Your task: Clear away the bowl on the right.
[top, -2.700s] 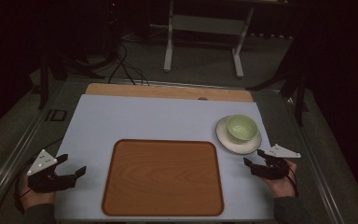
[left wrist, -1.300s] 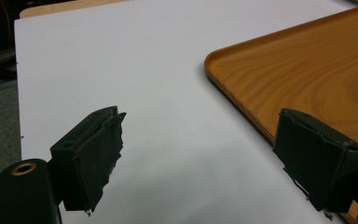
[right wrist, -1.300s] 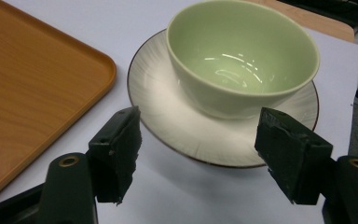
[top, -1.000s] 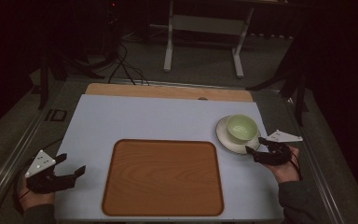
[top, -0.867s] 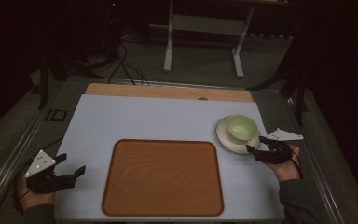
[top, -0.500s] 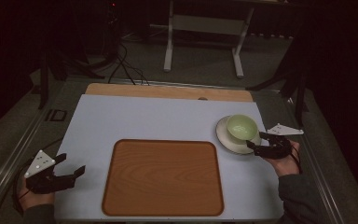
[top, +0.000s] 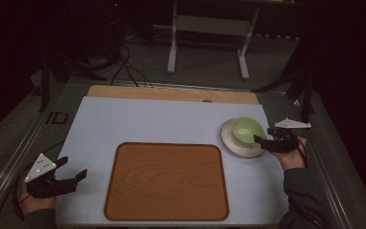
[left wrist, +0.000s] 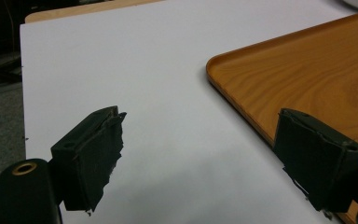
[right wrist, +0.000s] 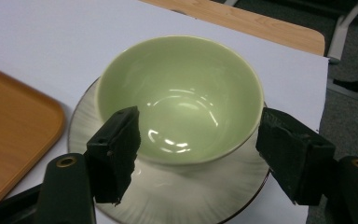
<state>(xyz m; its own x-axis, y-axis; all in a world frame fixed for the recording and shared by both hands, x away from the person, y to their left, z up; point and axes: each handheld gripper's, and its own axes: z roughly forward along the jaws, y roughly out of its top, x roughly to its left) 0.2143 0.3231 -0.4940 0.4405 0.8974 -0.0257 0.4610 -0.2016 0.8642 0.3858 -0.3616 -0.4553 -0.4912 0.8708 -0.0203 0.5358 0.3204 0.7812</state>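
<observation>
Right gripper view looked straight down on the pale green bowl (right wrist: 179,95), which sat empty and upright on a white saucer (right wrist: 177,196) with a thin dark rim. The right gripper (right wrist: 196,158) had its two black jaws spread wide, one on each side of the bowl's near wall, close to it, though I could not tell whether either pad touched it. From the high view the bowl (top: 246,130) and saucer (top: 240,138) stood on the white table top (top: 162,121), just beyond the far right corner of the wooden tray (top: 167,181), apart from it, with the right gripper (top: 267,140) reaching in from the side away from the tray. The tray lay flat with nothing on it. Well away from the bowl, off the tray's near left corner, the left gripper (top: 71,174) was held low over the table top, its jaws also wide apart and gripping nothing, one jaw over the tray's rim (left wrist: 242,105).
</observation>
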